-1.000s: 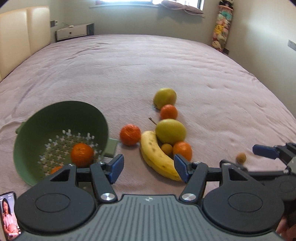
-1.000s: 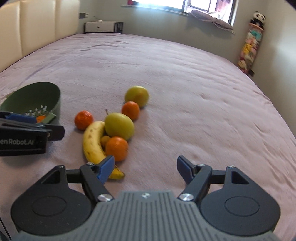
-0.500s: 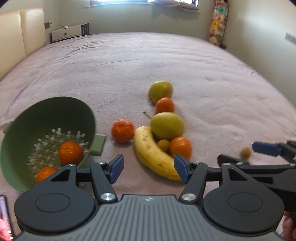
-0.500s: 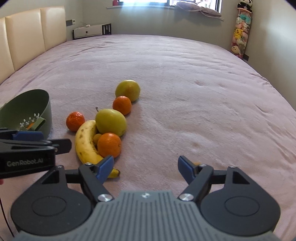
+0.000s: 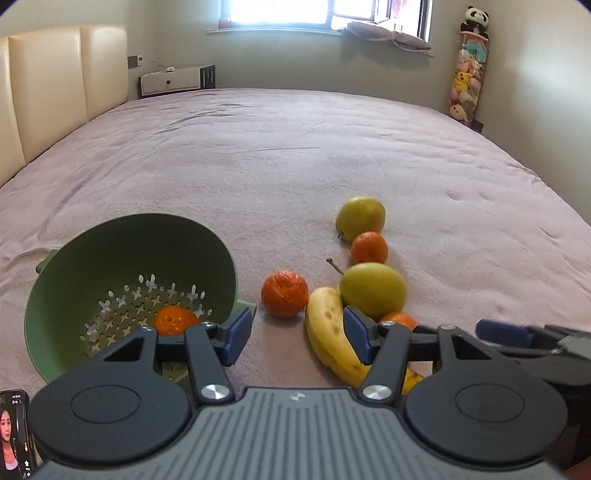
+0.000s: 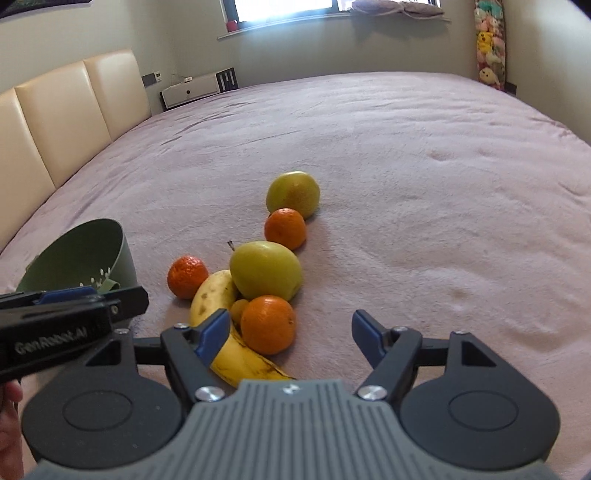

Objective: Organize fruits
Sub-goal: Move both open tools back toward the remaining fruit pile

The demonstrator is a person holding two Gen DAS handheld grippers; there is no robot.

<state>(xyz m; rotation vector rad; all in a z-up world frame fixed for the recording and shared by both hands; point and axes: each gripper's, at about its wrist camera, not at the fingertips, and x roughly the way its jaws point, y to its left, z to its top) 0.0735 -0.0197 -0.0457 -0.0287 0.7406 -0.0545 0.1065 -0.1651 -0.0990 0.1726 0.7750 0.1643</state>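
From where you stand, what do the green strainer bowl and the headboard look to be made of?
The green strainer bowl looks like matte moulded plastic: one even colour, smooth walls, neatly cut cross-shaped holes. The headboard looks like cream leather or imitation leather over padding: soft sheen, stitched upright panels. Which of the two I cannot tell.

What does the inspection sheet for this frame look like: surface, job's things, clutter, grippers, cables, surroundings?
Surface: pink bedspread, slightly wrinkled.
Job's things: green colander tipped on its side, one orange seen inside. On the bedspread: banana, two pears, three oranges, and a small yellow fruit wedged between banana and nearest orange.
Clutter: phone at the left wrist view's lower left corner.
Grippers: left gripper open, jaws just closing somewhat, nothing between them; right gripper open, jaws just closing somewhat, nearest orange and banana end just ahead, unpressed.
Cables: nothing seen.
Surroundings: cream headboard, window, white nightstand, hanging plush toys.
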